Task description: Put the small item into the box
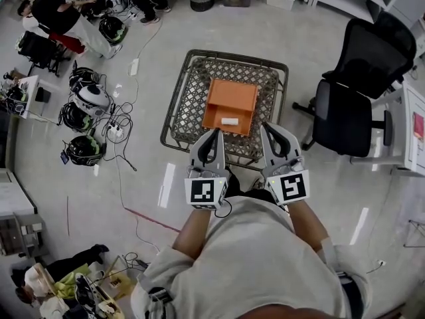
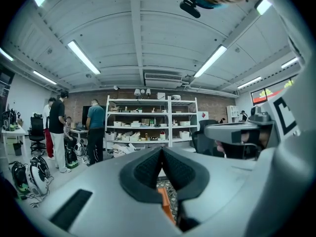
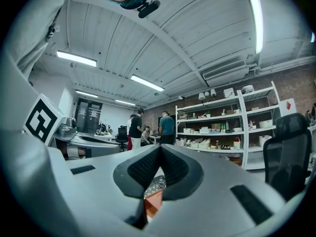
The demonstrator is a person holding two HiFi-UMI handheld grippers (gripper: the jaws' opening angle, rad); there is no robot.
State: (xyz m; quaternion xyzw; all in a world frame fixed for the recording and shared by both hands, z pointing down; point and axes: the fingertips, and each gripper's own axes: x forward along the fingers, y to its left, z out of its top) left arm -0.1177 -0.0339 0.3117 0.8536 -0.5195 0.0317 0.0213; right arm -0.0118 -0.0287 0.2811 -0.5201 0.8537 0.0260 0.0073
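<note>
An orange box (image 1: pixel 229 102) lies on top of a wire mesh basket (image 1: pixel 189 98) on the floor ahead of me. A small white item (image 1: pixel 230 121) rests inside the box near its front edge. My left gripper (image 1: pixel 214 133) is shut and empty, with its tips over the basket's front rim, just left of the box's front corner. My right gripper (image 1: pixel 265 127) is also shut with nothing in it, just right of the box. In the left gripper view the left gripper (image 2: pixel 161 150) points level with the box (image 2: pixel 166 205) showing below; in the right gripper view the right gripper (image 3: pixel 159 149) does too, above the box (image 3: pixel 154 201).
A black office chair (image 1: pixel 362 88) stands right of the basket, beside a white desk (image 1: pixel 413 128). Helmets (image 1: pixel 86 108) and cables (image 1: pixel 119 128) lie on the floor at left. People (image 1: pixel 63 15) sit at the far left; shelves (image 2: pixel 148 122) stand ahead.
</note>
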